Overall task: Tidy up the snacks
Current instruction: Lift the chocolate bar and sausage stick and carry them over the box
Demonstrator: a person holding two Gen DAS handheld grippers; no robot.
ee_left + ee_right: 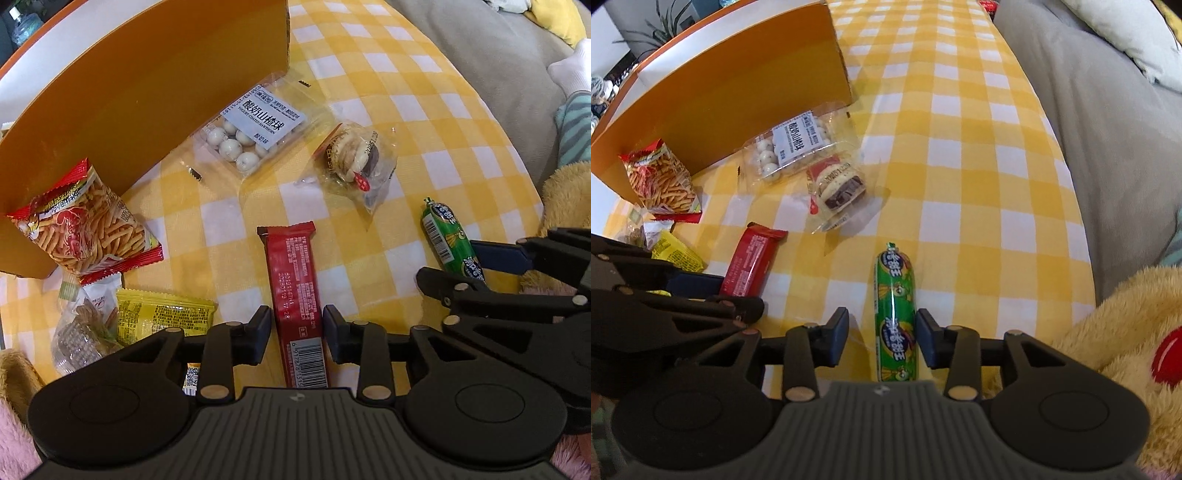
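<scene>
A table covered by a yellow-and-white checked cloth [388,92] holds a scatter of wrapped snacks beside a large orange cardboard box [140,85]; the left gripper [297,334] sits low over the cloth with its two dark fingers spread, one on each side of a long red snack bar [295,291] that lies flat with its barcode end nearest the camera, a narrow gap showing on both sides, so the bar is framed but not pinched; the right gripper [881,338] is likewise spread, straddling a green sausage stick [894,314] lying lengthwise between its fingers, the right finger very near the wrapper and the left finger well clear; from the left view the same green sausage stick lies to the right of the red bar with the right gripper's arms around it; farther out, a clear packet of white yogurt-coated hawthorn balls [255,129] rests against the foot of the box, and a clear-wrapped sandwich biscuit [354,162] lies just to its right; a red bag of orange snack sticks [85,221] leans upright on the box's near corner; below it lie a yellow packet [166,317] and a crumpled clear wrapper [81,332]; a grey sofa [1089,110] runs along the far side of the table, and yellow plush fabric [1126,325] fills the right edge.
</scene>
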